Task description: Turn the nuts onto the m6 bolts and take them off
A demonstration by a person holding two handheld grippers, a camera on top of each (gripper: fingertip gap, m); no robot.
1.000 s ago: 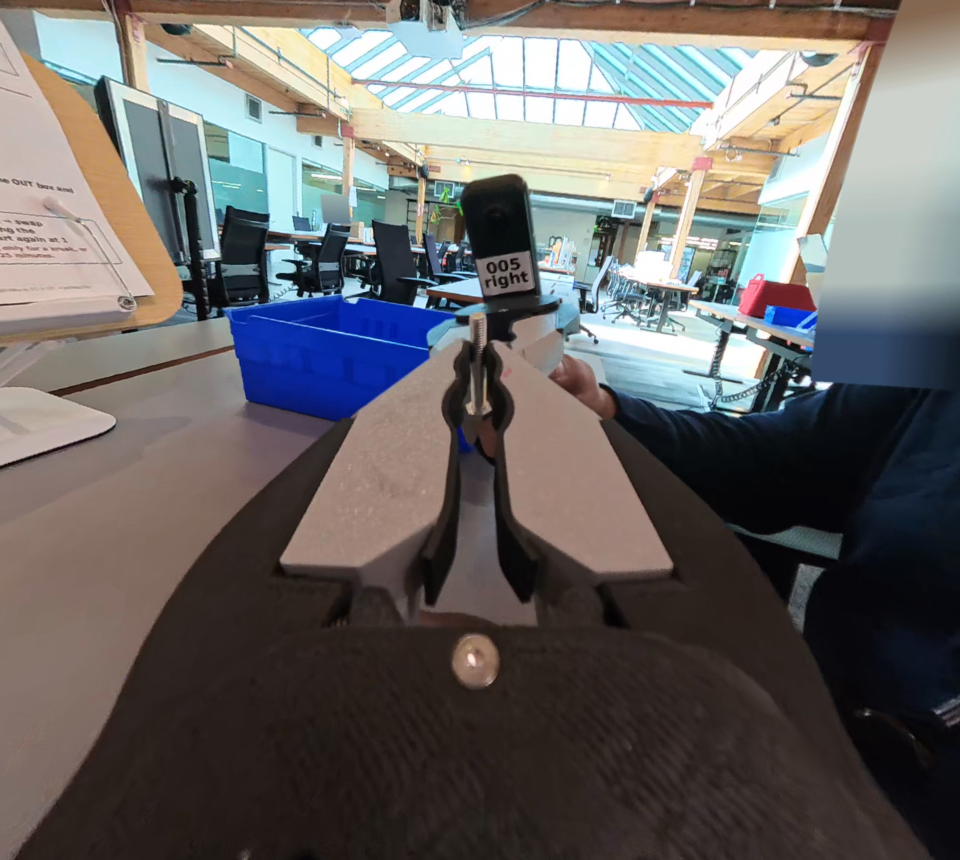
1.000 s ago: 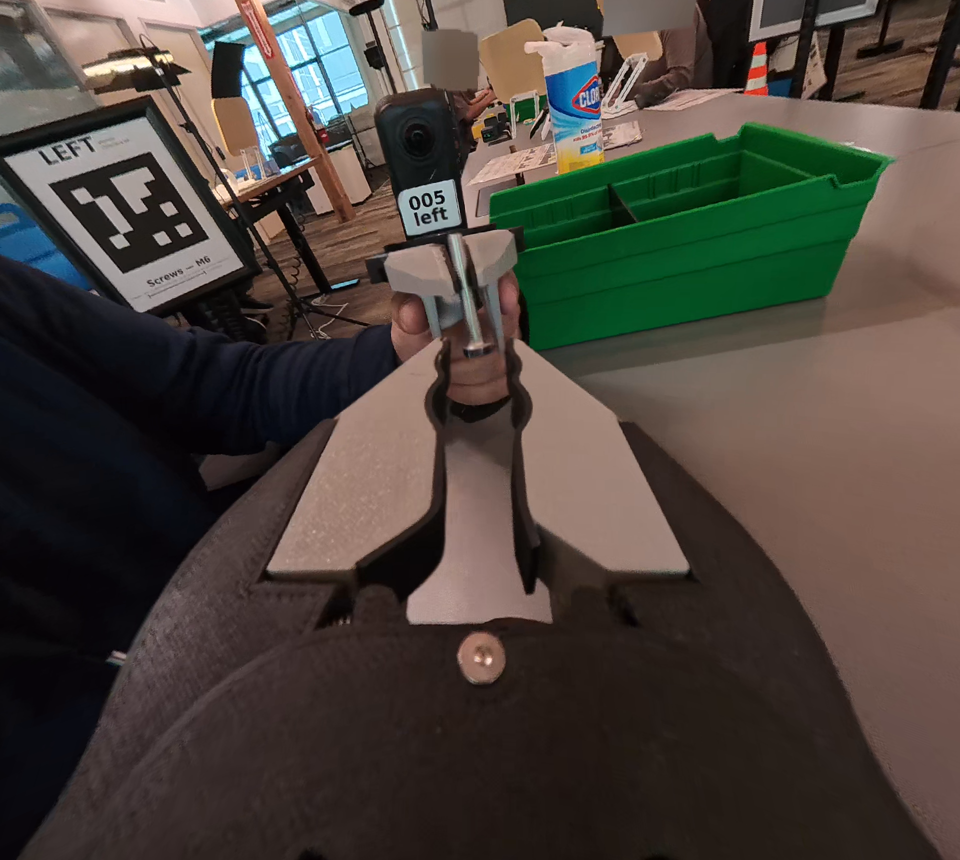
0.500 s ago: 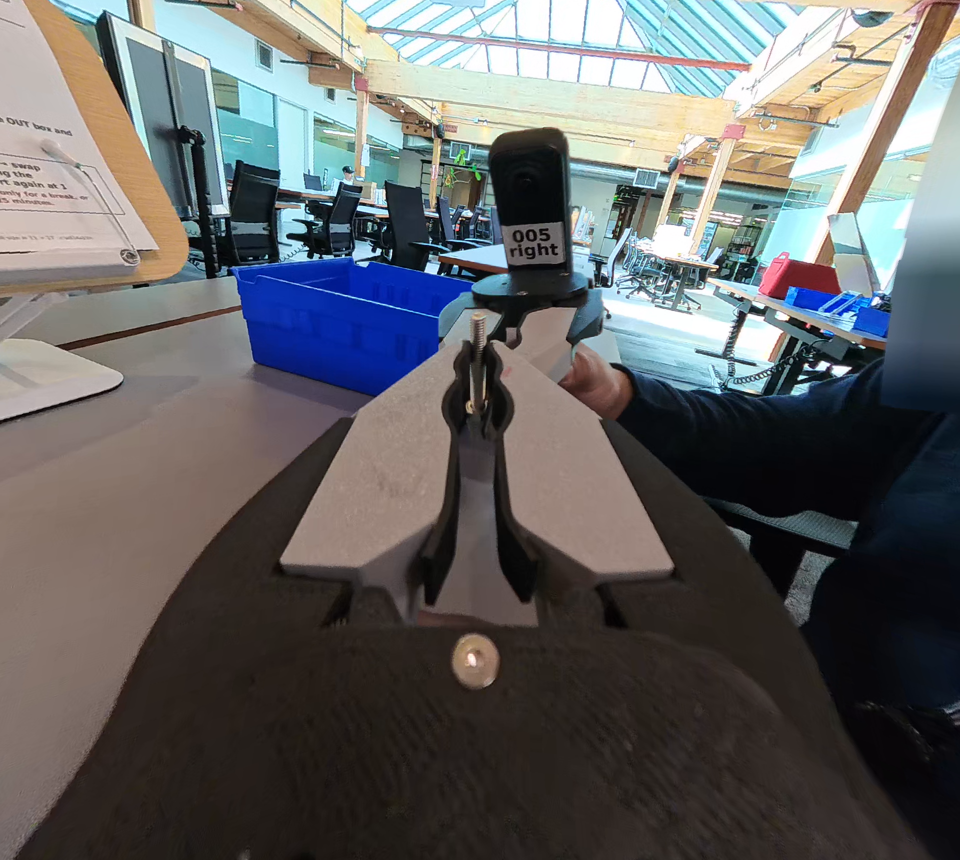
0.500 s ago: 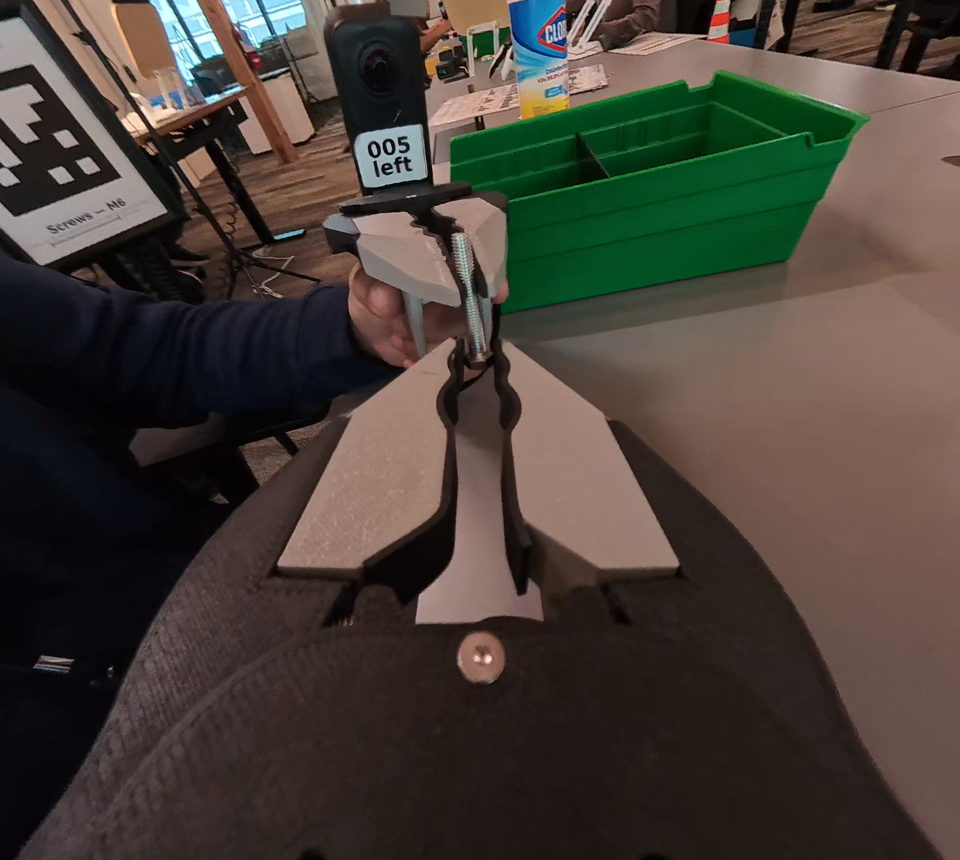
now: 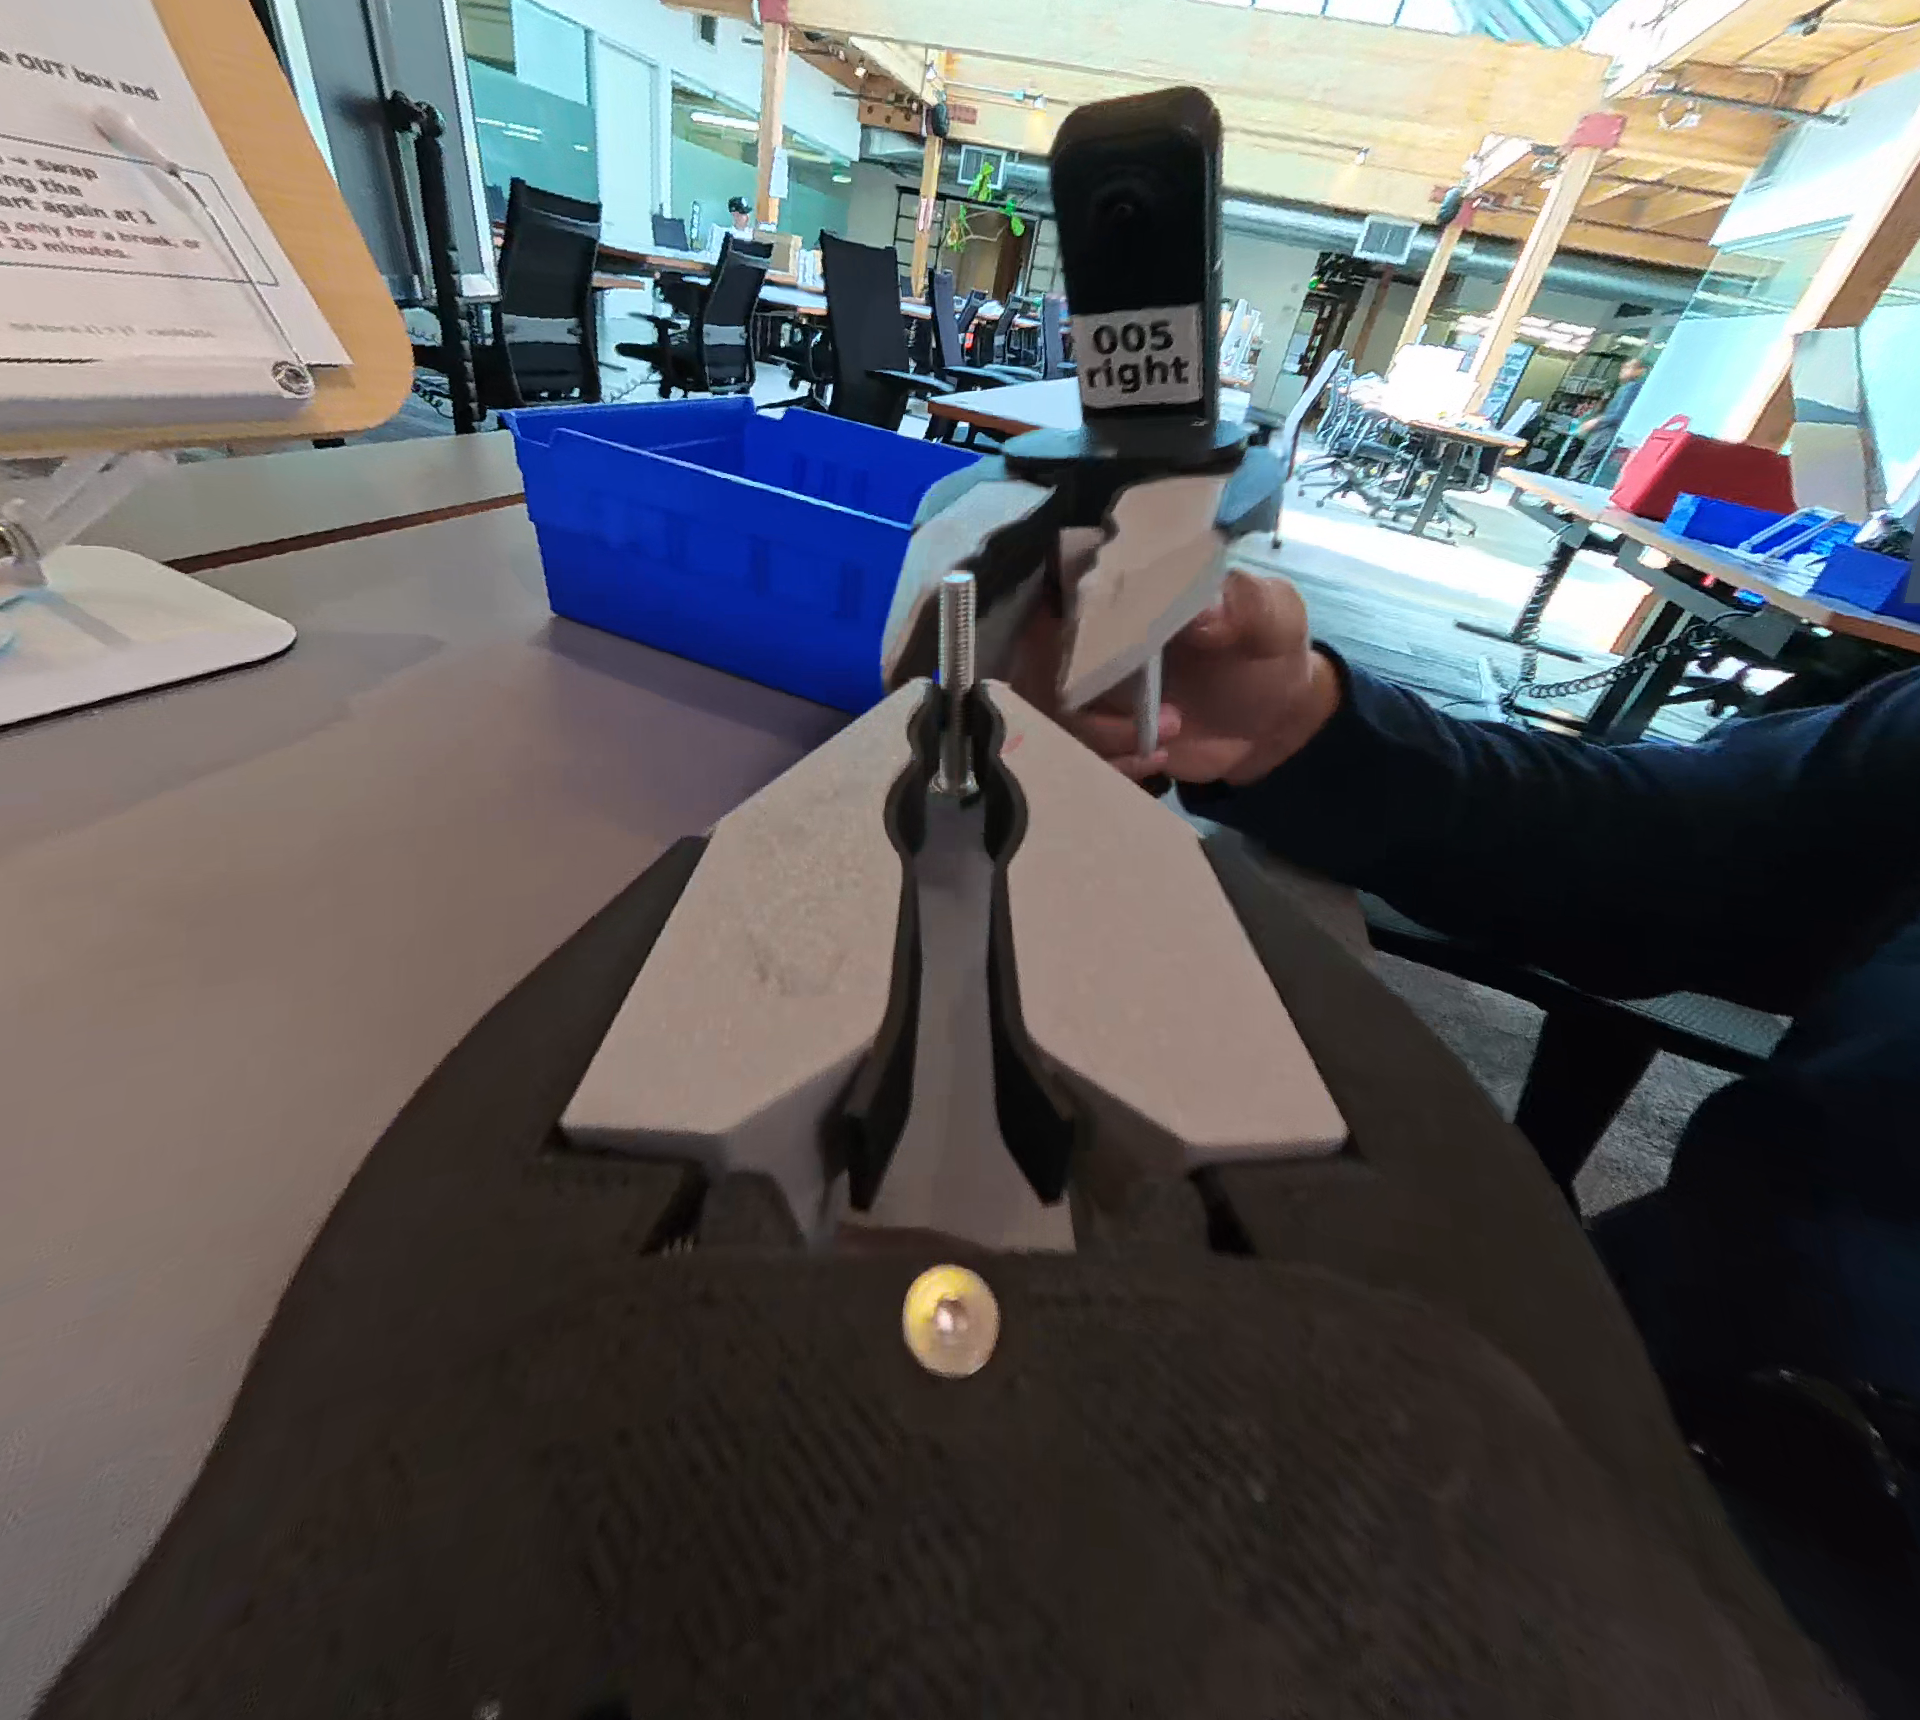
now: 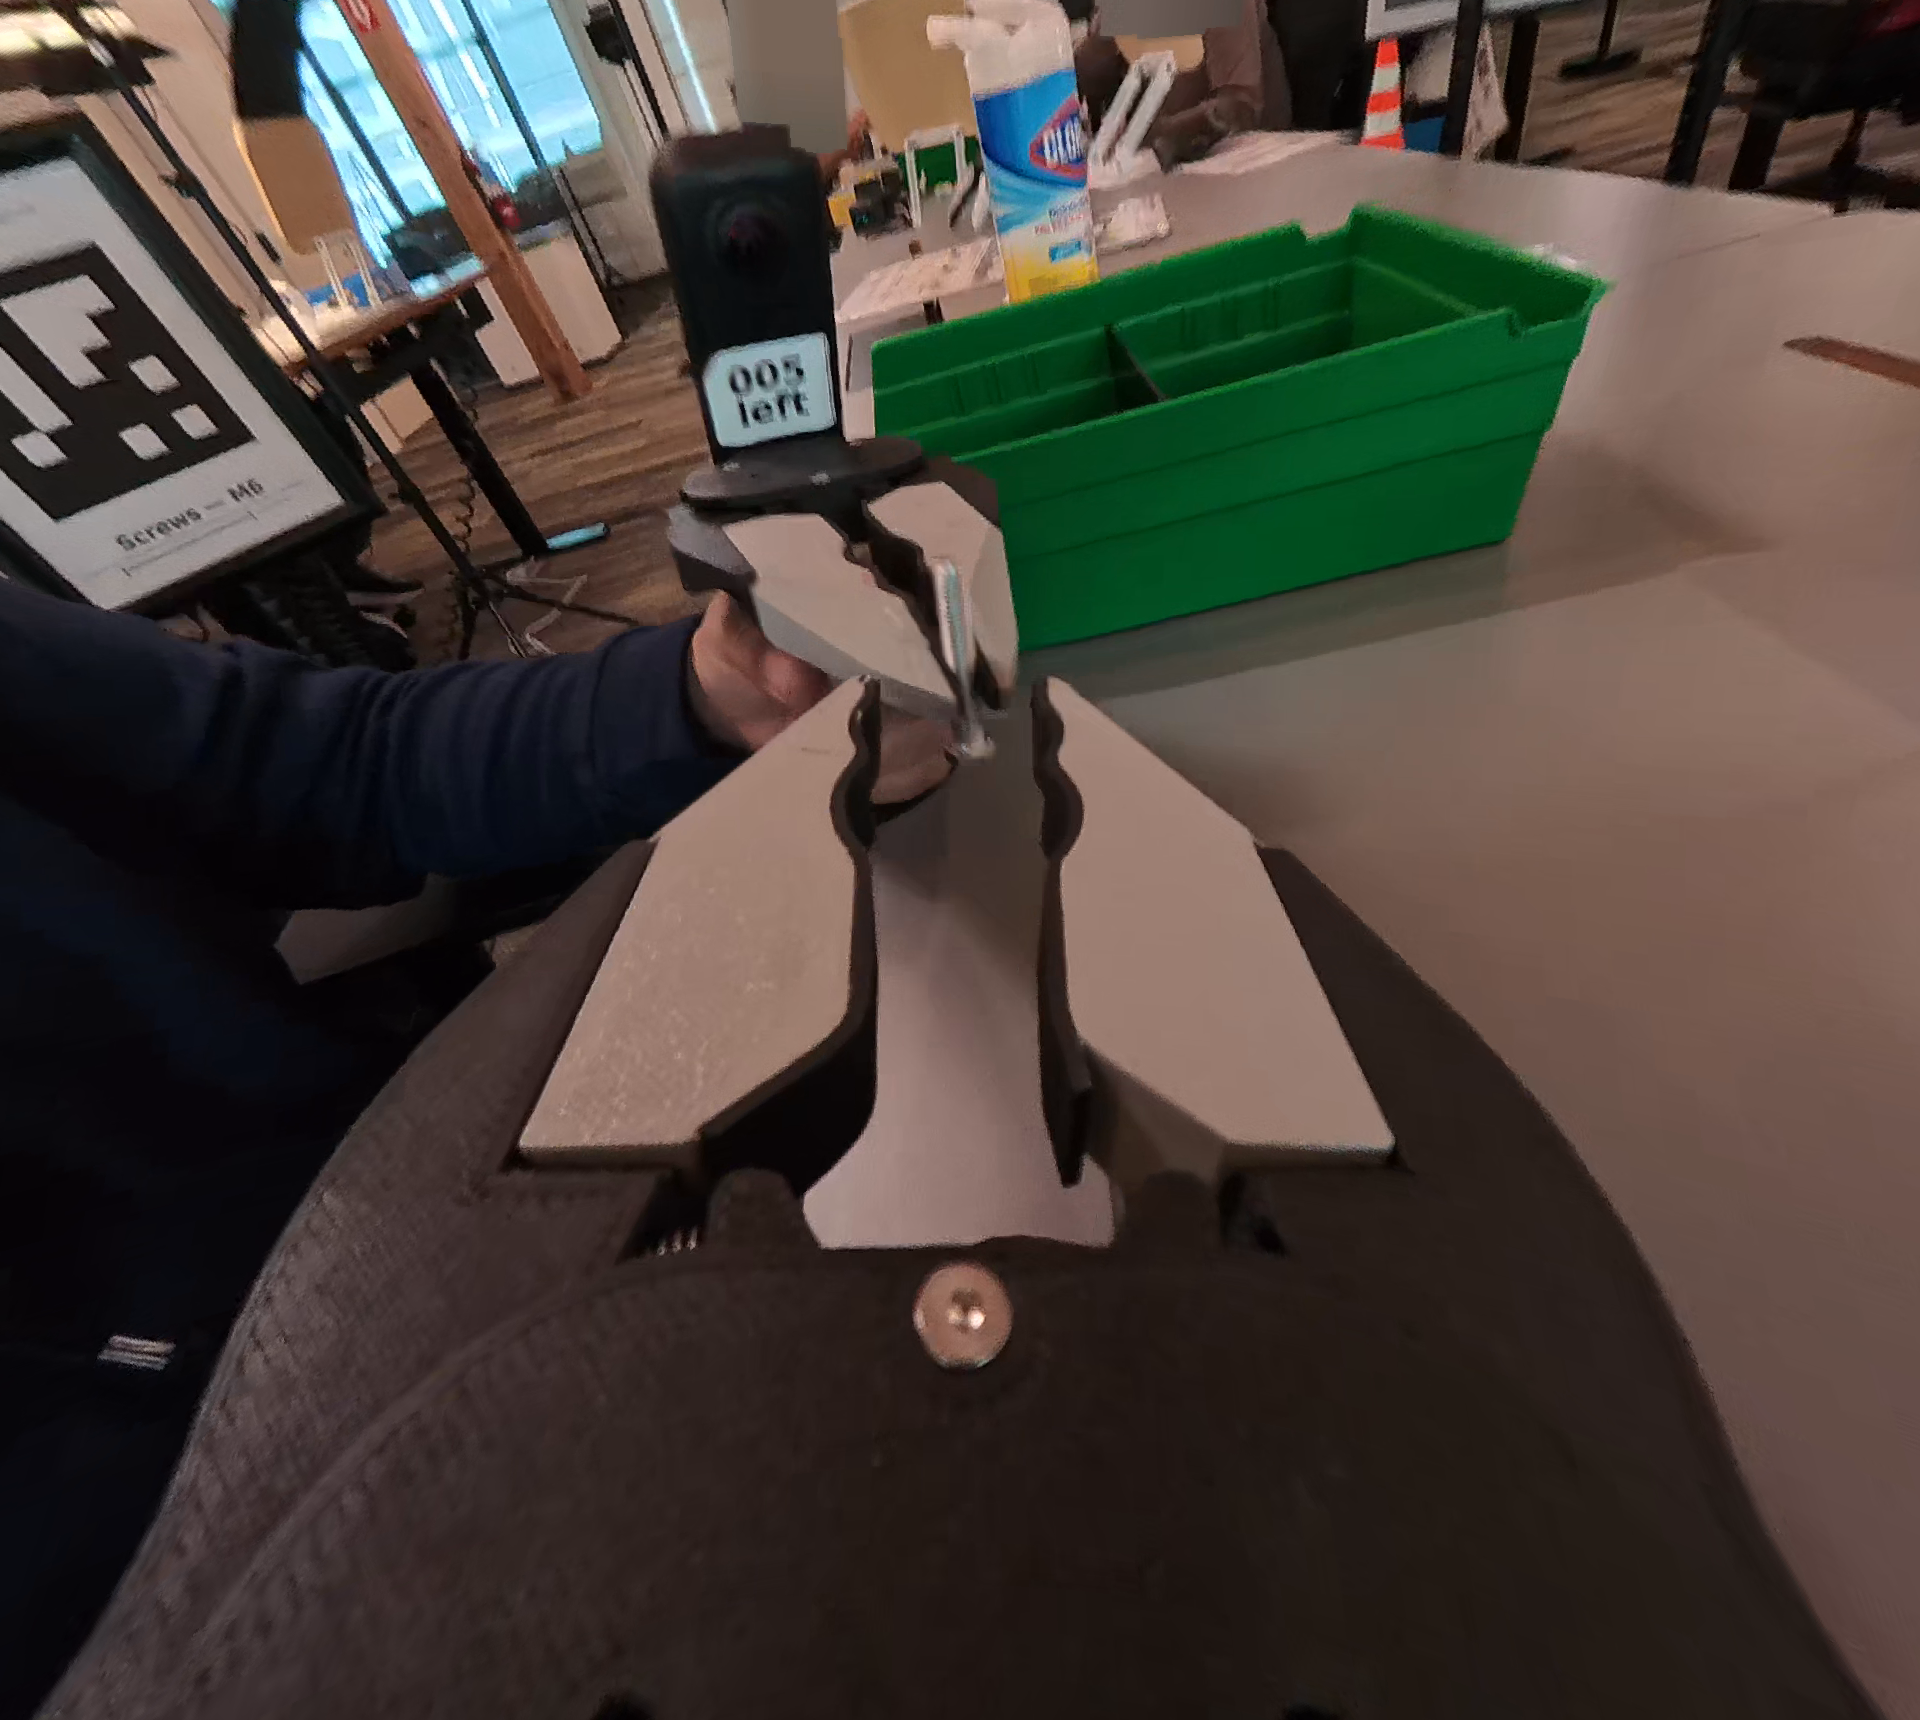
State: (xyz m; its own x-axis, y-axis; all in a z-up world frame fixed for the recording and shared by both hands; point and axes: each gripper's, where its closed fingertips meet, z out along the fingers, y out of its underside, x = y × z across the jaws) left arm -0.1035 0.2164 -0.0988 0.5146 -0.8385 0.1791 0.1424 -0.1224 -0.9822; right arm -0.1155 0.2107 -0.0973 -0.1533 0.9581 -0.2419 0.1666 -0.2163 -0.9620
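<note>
A green bin (image 6: 1247,465) with dividers sits at two o'clock and a blue bin (image 5: 717,527) at eleven, contents unseen, while the left gripper (image 5: 954,740) pinches an upright bolt (image 5: 956,662) and the right gripper (image 6: 951,735) gapes empty.

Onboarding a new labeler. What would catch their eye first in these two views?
First the bolt, standing upright, pinched in the shut left tool at the centre of the left wrist view. Next the right tool, its fingers apart with nothing between them, close before the bolt in the right wrist view. Then the two bright bins on the grey table: a blue bin behind the left tool, a green divided bin behind the right.
</note>
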